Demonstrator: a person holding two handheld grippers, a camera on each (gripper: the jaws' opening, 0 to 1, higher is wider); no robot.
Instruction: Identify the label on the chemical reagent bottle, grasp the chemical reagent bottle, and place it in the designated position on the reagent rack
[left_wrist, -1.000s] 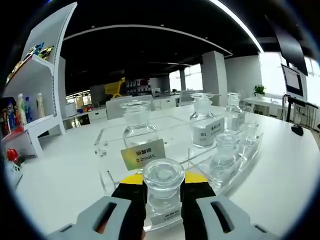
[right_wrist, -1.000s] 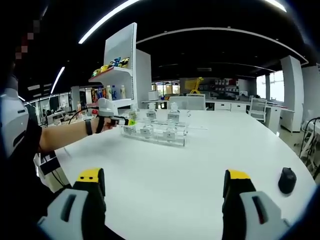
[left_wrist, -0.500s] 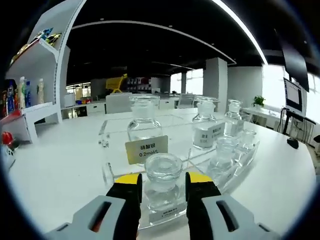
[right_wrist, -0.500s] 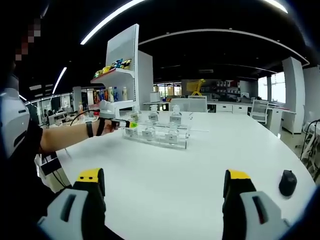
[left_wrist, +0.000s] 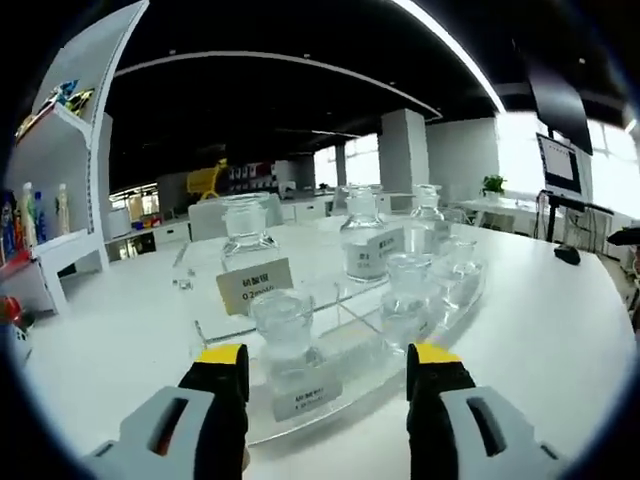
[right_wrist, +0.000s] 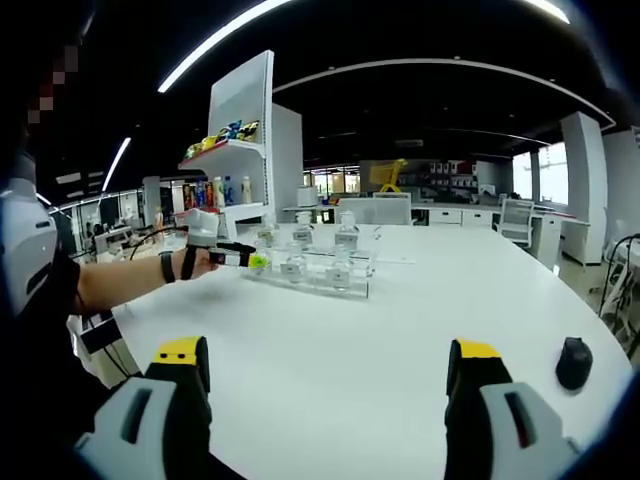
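Surface (right_wrist: 400, 330): we see a wide white surface that carries the rack; a dark computer mouse (right_wrist: 574, 361) lies on it at the right of the right gripper view, well apart from the rack.
Shelf unit (right_wrist: 245, 135): we see a tall white shelf unit behind the rack, with coloured bottles and packets on its boards.
Reagent rack (left_wrist: 340, 325): we see a clear plastic rack on the surface, with glass bottles in two rows; in the right gripper view it stands far off, near the middle (right_wrist: 320, 272).
Person's arm (right_wrist: 125, 280): in the right gripper view it reaches from the left toward the rack and holds the left gripper.
Left gripper (left_wrist: 328, 362): its fingers are spread wide, with yellow tips on both sides of the front bottle and not touching it.
Right gripper (right_wrist: 330, 365): its fingers are far apart and hold nothing, above bare surface, well apart from the rack.
Chemical reagent bottle (left_wrist: 284, 335): it stands upright in the front row of the rack, at the near end, with a glass stopper and a white label below it; we cannot read this label.
Back bottle label (left_wrist: 254, 285): a pale tag with Chinese characters and a concentration line, too blurred to read fully.
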